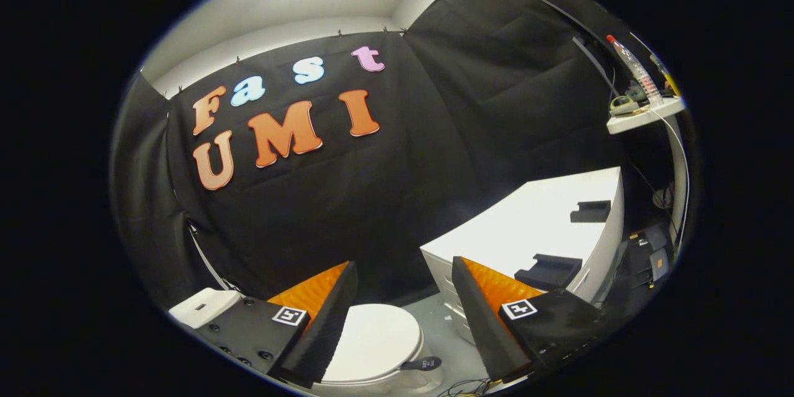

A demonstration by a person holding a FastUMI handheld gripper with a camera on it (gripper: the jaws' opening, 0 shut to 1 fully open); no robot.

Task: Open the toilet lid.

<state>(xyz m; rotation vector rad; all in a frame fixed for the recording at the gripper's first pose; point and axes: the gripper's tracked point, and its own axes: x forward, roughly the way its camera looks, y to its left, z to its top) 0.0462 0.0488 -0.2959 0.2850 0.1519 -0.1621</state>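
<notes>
Gripper view looks down along the claw [403, 273], whose two fingers stand wide apart with nothing between them but air. Below and just beyond the fingertips sits the white oval toilet lid [375, 338], lying flat and closed on the bowl; the left finger crosses in front of its left edge without touching it, as far as I can tell. A small dark tag-like tab [422, 363] lies at the lid's right front edge. To the lid's left, past the left finger, a white boxy piece that looks like the cistern [203, 306] shows against the black cloth wall [372, 198].

On the right, beside the toilet, stands a white cabinet-like desk [533, 223] with drawer fronts facing the toilet. Two black block-shaped holders rest on its top: one [549, 271] near the right finger, the other [590, 211] farther back toward the desk's far edge. Higher up on the right, a small white shelf [645, 116] carries a clear plastic bottle with a red cap [633, 71] and some smaller bits I cannot make out. Cables [462, 388] trail on the grey floor [443, 329] between toilet and desk.
</notes>
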